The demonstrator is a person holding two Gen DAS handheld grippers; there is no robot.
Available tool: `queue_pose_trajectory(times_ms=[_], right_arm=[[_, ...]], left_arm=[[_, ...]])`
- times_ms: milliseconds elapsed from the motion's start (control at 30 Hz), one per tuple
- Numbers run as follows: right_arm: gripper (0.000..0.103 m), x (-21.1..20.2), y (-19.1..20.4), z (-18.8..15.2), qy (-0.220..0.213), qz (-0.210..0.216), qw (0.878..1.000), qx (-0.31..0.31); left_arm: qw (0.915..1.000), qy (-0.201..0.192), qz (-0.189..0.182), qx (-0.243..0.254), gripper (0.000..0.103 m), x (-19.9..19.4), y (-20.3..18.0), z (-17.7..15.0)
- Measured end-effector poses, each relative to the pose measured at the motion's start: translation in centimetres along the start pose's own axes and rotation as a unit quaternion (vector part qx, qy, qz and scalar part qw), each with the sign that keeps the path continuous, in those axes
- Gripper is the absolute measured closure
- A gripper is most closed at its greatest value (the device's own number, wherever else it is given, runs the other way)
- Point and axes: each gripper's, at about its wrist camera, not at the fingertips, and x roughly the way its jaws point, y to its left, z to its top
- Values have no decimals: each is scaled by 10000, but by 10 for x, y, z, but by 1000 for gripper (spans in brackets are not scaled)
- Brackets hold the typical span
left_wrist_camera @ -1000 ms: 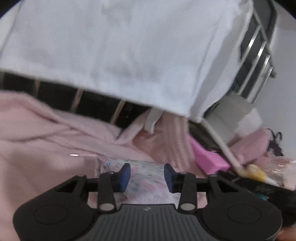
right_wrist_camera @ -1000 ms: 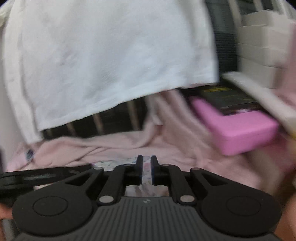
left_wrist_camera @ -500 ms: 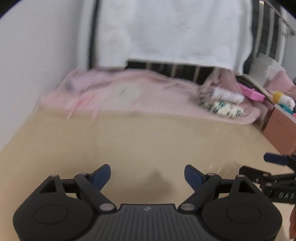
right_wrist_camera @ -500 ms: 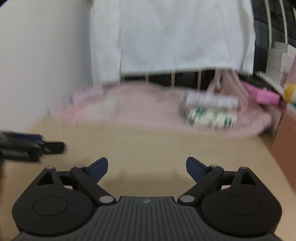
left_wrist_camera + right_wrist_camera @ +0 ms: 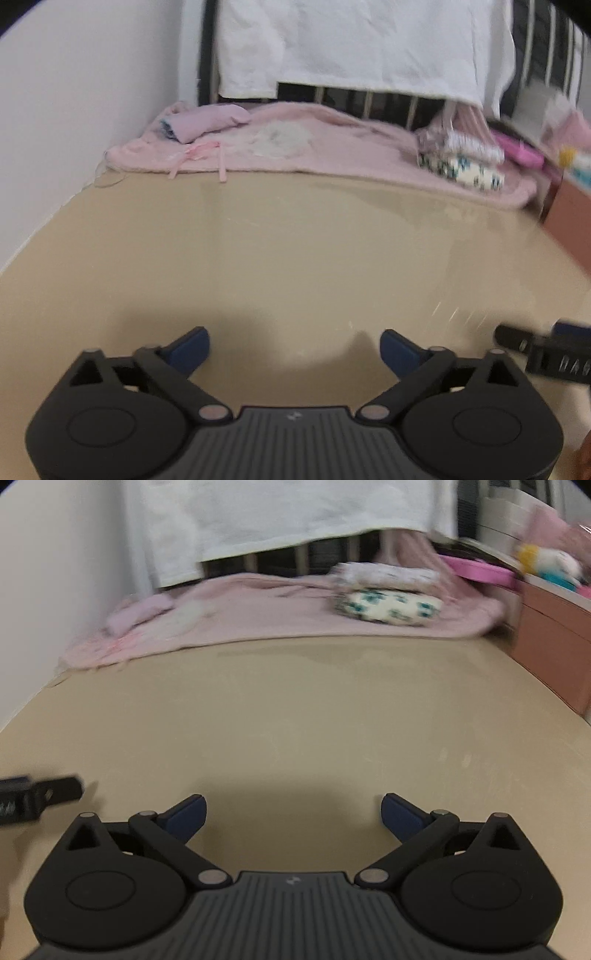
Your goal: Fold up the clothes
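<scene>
Your left claw (image 5: pixel 294 341) and right claw (image 5: pixel 293 810) were opening wide, empty, over the table (image 5: pixel 295 251); reach past it for the pink cloth (image 5: pixel 332 147) slowly.

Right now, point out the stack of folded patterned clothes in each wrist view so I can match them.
Left wrist view: the stack of folded patterned clothes sits upper right, on the pink blanket.
Right wrist view: the stack sits upper centre-right, on the same blanket.
Shared landmark: the white cloth hanging behind, along the top of both pictures.
</scene>
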Motion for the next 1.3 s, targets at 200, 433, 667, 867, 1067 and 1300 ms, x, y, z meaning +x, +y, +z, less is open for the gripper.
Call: queue_pose_trajectory(times_ms=[200, 433, 667, 867, 1067, 1300], right_arm=[[0, 0, 16, -8, 15, -230, 9992, -313], [0, 0, 29, -8, 38, 137, 9985, -525], [1, 13, 33, 3, 89, -5, 9993, -371], [1, 11, 33, 2, 87, -6, 9993, -365], [1, 12, 29, 4, 93, 17, 9993, -362], [1, 13, 28, 5, 100, 21, 9993, -373]], left_arm=[[9995, 21, 246, 179, 0, 3, -16, -4], [9995, -7, 287, 137, 0, 10, -17, 1], [9990, -58, 436, -44, 0, 17, -14, 7], [9991, -52, 417, 11, 0, 17, -14, 7], [9994, -47, 346, 69, 0, 16, -15, 6], [9994, -46, 328, 78, 0, 15, -16, 5]])
